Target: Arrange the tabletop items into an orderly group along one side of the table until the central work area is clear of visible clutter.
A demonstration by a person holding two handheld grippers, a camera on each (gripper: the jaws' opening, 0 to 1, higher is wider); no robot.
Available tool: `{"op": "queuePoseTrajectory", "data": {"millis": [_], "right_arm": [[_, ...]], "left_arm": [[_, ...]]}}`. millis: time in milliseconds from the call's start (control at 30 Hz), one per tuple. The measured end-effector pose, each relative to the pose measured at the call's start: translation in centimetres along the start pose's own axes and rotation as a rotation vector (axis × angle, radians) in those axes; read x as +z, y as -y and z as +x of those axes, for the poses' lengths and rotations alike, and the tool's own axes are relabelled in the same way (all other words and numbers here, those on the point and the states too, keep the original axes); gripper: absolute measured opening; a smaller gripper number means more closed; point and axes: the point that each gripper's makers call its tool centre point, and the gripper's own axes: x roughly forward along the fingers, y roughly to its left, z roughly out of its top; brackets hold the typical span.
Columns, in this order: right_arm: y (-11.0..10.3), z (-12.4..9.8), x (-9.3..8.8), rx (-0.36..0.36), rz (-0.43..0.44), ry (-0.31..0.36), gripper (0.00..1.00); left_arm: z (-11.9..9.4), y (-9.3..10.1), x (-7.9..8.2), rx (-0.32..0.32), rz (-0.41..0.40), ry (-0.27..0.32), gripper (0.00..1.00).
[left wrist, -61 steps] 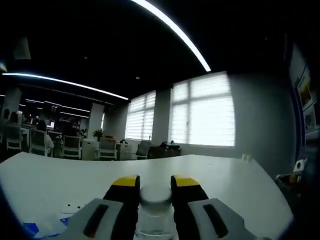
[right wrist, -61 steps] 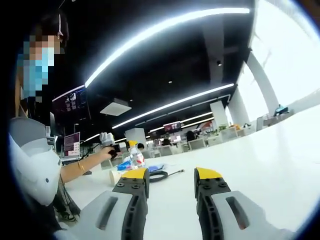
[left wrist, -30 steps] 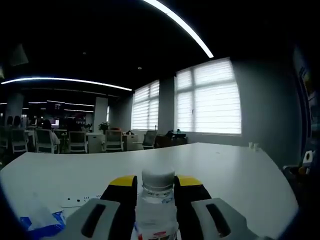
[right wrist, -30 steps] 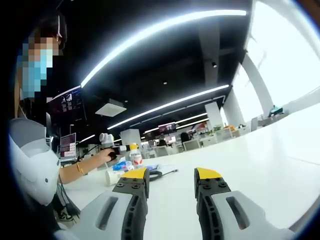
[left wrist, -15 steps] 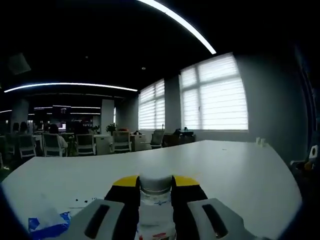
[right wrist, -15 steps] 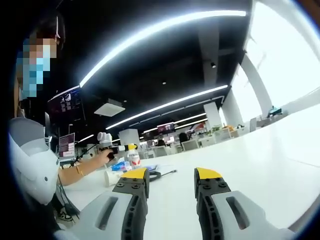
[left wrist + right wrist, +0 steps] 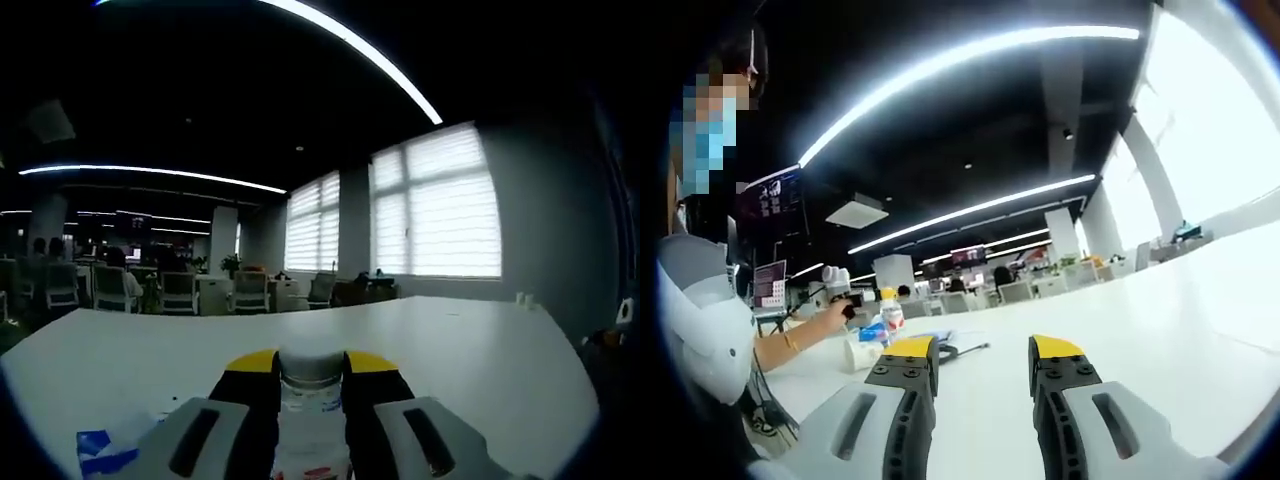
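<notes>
Firmly the left gripper (image 7: 311,372) clamps a bottle (image 7: 312,405) — right gripper (image 7: 983,352) agape.

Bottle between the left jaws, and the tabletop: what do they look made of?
The bottle looks like clear plastic: see-through body, white cap, printed label. The table looks like a smooth white laminate with a matte sheen, though its core cannot be told.

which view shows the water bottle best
The left gripper view: the water bottle sits close up between that left gripper's jaws, white cap and label clear. The right gripper view shows it small and far off at the left, by the person's hand.
</notes>
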Motion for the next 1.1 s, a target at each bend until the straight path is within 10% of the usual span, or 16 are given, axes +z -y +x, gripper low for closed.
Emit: {"op": "queuePoseTrajectory", "data": {"millis": [1100], "right_arm": [[-4.4, 4.0, -0.7, 0.131, -0.005, -0.032, 0.34]], "left_arm": [[-10.0, -7.6, 3.2, 0.161, 0.075, 0.044, 0.21]]}}
